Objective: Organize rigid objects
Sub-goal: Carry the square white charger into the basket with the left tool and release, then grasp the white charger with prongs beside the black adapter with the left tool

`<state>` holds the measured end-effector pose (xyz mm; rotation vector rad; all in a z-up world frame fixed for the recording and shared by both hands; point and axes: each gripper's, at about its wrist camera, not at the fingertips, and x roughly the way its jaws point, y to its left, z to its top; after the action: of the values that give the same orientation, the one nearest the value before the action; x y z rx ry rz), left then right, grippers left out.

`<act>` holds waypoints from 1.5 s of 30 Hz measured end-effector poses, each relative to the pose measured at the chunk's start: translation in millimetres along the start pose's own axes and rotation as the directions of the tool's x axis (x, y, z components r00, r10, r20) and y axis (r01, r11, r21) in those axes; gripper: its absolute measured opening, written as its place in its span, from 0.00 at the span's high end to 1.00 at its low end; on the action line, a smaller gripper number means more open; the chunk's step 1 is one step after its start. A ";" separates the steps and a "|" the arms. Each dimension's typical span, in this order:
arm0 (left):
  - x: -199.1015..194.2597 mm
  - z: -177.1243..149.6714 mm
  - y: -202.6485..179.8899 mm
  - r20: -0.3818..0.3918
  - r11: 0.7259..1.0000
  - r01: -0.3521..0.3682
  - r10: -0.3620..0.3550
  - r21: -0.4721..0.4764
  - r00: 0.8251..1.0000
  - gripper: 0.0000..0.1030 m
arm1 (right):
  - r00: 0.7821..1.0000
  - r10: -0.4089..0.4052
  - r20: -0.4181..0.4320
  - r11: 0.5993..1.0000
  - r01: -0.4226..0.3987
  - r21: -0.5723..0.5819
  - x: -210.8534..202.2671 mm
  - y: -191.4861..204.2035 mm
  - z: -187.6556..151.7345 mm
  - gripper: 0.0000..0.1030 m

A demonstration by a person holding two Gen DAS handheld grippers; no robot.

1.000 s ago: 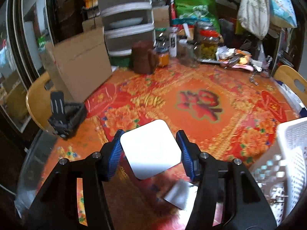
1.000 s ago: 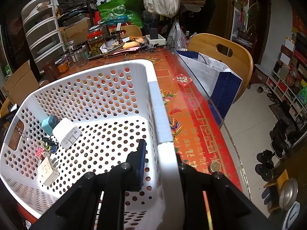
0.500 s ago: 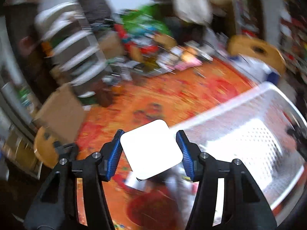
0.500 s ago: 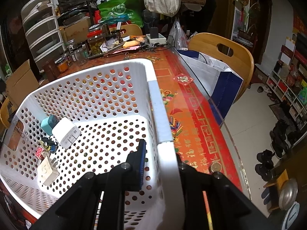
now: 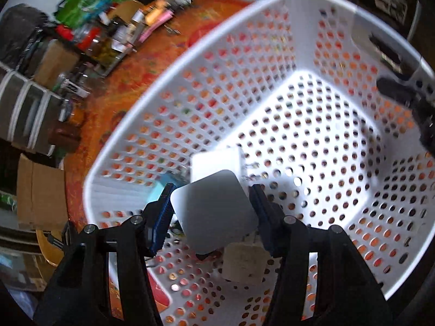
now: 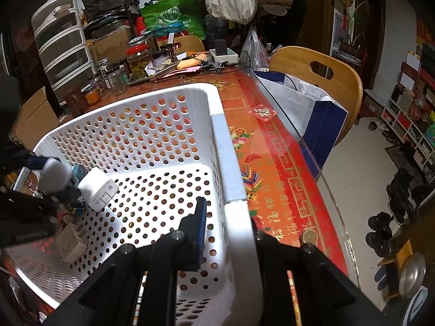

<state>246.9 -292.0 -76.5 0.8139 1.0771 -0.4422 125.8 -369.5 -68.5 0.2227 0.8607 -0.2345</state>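
Note:
My left gripper (image 5: 212, 194) is shut on a white square block (image 5: 214, 214) and hangs over the inside of the white perforated basket (image 5: 244, 81). Under it on the basket floor lie a white charger (image 5: 217, 163), a light blue item (image 5: 159, 191) and a beige plug adapter (image 5: 244, 265). In the right wrist view the same block (image 6: 54, 176) shows at the basket's left end, above the charger (image 6: 98, 188) and the adapter (image 6: 72, 245). My right gripper (image 6: 228, 231) is shut on the basket's near wall (image 6: 225, 157), one blue pad inside, the other finger hidden outside.
The basket stands on a red patterned tablecloth (image 6: 272, 146). Jars (image 6: 138, 59), a drawer unit (image 6: 62, 46) and a cardboard box (image 6: 32, 116) crowd the far end. A coin (image 6: 310, 235) and coloured sticks (image 6: 251, 179) lie near the glass table edge. A wooden chair (image 6: 326, 81) stands beyond.
My left gripper has swung with the white block from above the tablecloth to over the basket, rolling as it went. The right gripper and the basket have stayed put.

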 end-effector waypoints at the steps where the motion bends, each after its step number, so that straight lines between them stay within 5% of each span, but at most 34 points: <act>1: 5.9 -0.7 -1.4 -0.017 1.000 0.005 -0.005 0.013 1.000 0.49 | 1.000 0.003 0.000 1.000 -0.003 -0.001 -0.1 -0.2 -0.1 0.85; 8: 28.5 -2.4 -16.6 -0.091 0.997 0.025 -0.018 0.075 0.996 0.49 | 1.000 0.010 0.002 1.000 -0.010 -0.001 0.5 -0.5 -0.2 0.85; 13: 22.2 -1.8 -22.8 -0.062 0.996 0.047 -0.042 0.082 0.997 0.47 | 1.000 0.008 0.002 1.000 -0.008 0.000 0.8 -0.5 0.0 0.85; 17: -17.5 -14.8 7.2 0.096 0.998 0.058 -0.056 -0.014 0.994 0.36 | 1.000 0.006 0.001 1.000 -0.006 0.003 0.9 -1.5 -0.5 0.85; 21: -69.8 -63.3 75.7 0.307 0.975 0.096 -0.030 -0.202 0.951 0.04 | 1.000 -0.002 0.000 1.000 0.002 -0.003 0.8 -0.5 -0.4 0.85; 24: -85.8 -120.9 132.6 0.376 0.925 0.091 0.059 -0.369 0.925 0.00 | 1.000 -0.003 0.001 1.000 0.003 -0.006 0.1 0.2 -0.6 0.85; 29: -31.2 -204.0 194.3 0.308 0.811 0.152 0.037 -0.565 0.951 0.00 | 1.000 -0.006 0.004 1.000 0.006 -0.004 -0.6 0.3 -1.1 0.85; 33: 39.6 -225.6 206.2 0.217 0.778 0.170 -0.044 -0.605 0.975 0.01 | 1.000 -0.016 0.000 1.000 0.016 -0.008 -0.4 1.6 1.1 0.85; 36: 73.4 -222.3 208.5 0.228 0.740 0.241 -0.122 -0.628 0.966 0.01 | 1.000 -0.014 -0.004 1.000 0.013 -0.006 -0.3 1.4 1.1 0.85; 45: 113.4 -194.1 195.0 0.203 0.765 0.218 -0.116 -0.606 0.972 0.09 | 0.999 -0.039 -0.010 0.999 0.039 -0.002 1.0 2.4 1.7 0.85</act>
<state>311.5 -11.6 -152.5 0.0827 1.0625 -0.2586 128.3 -367.9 -67.9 0.2061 0.8753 -0.2692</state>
